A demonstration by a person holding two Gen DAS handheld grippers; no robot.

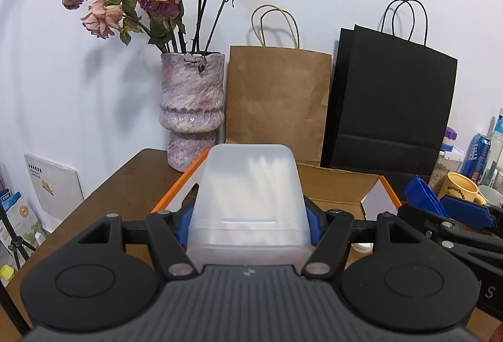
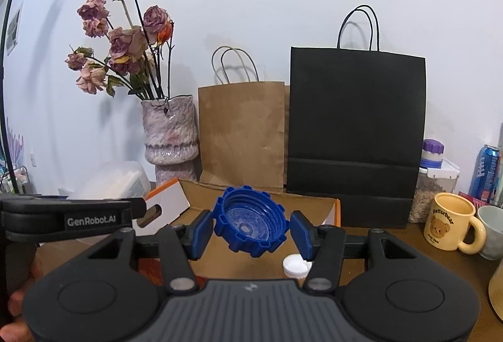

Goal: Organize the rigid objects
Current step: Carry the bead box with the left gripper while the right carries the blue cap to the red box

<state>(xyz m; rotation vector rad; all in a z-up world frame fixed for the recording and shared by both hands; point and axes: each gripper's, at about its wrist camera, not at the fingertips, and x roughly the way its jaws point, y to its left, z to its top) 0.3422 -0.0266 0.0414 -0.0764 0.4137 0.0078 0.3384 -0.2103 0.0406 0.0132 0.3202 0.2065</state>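
Observation:
My left gripper [image 1: 250,222] is shut on a translucent white plastic box [image 1: 250,200] with white sticks inside, held above the near left edge of an open cardboard box [image 1: 339,187] with orange sides. In the right wrist view that plastic box [image 2: 113,181] shows at the left behind the left gripper's body. My right gripper [image 2: 251,232] has its blue pads a little apart on either side of a large blue ridged cap [image 2: 250,222], tilted with its hollow side toward me; the left pad touches it and a small gap shows at the right pad. It hangs over the cardboard box [image 2: 261,200].
A vase of dried roses [image 1: 191,109], a brown paper bag [image 1: 276,99] and a black paper bag [image 1: 389,103] stand against the back wall. A small white cap [image 2: 295,267] lies on the table. A yellow mug [image 2: 452,222], jars and cans crowd the right side.

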